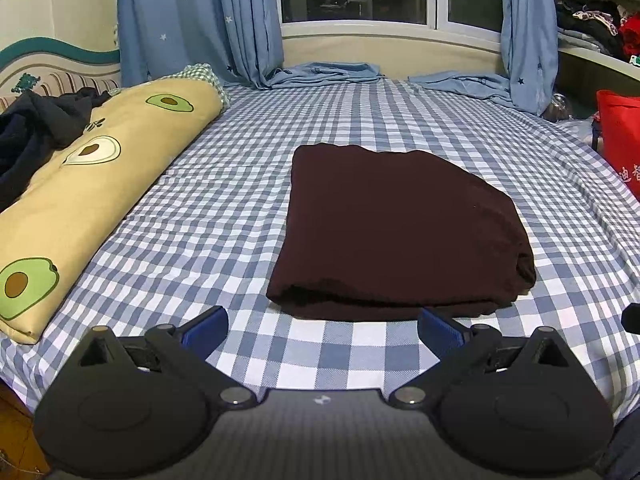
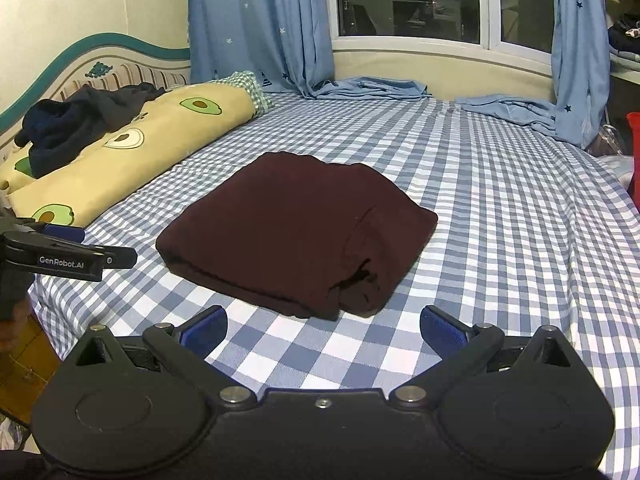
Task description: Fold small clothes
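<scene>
Maroon cloth, the folded garment, lies squared near the middle of the checked bedsheet, apparently finished, which would explain why the left gripper and right gripper hover just short, fingers apart and empty.

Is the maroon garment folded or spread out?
Folded: the maroon garment lies as a compact rectangle on the bed, stacked layers showing at its near corner.

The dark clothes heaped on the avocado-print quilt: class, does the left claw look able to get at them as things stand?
Probably yes. The left claw is open and empty, and nothing stands between it and the dark clothes, which lie uncovered on the avocado-print quilt to its left. The folded maroon garment lies off that path.
</scene>
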The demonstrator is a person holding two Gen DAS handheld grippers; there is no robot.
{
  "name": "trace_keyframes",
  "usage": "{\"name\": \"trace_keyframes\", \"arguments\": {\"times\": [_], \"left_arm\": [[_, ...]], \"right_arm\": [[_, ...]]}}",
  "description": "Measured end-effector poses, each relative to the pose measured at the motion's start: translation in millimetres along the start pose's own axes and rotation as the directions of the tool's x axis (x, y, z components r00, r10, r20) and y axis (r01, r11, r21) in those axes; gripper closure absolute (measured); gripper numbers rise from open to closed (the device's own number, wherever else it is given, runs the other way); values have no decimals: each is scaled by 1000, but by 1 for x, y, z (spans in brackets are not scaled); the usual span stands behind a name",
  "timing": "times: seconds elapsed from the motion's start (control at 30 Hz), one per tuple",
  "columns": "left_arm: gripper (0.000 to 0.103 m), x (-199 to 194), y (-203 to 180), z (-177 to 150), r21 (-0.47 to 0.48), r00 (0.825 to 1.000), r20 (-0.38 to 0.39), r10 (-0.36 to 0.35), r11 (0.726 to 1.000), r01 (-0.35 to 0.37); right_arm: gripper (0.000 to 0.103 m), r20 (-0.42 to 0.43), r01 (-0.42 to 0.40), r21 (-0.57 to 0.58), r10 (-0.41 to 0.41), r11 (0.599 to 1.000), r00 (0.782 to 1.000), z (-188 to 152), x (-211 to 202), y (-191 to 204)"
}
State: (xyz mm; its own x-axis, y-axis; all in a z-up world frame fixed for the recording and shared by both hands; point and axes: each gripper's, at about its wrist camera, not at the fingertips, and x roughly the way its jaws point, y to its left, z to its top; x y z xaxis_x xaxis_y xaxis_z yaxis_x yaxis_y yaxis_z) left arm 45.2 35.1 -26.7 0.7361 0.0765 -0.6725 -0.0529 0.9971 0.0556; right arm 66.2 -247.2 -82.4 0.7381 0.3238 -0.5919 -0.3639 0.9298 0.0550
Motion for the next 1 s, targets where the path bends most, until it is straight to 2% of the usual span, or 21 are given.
{"name": "trace_keyframes", "arguments": {"times": [0.4, 1.0], "left_arm": [[1, -10, -10, -1, 32, 1000, 21, -5, 999, 4], [1, -4, -14, -2, 33, 1000, -1, 16, 999, -16]], "right_arm": [[1, 25, 17, -5, -16, 1000, 1000, 3, -9, 2], [1, 42, 18, -5, -18, 1000, 999, 1, -5, 5]]}}
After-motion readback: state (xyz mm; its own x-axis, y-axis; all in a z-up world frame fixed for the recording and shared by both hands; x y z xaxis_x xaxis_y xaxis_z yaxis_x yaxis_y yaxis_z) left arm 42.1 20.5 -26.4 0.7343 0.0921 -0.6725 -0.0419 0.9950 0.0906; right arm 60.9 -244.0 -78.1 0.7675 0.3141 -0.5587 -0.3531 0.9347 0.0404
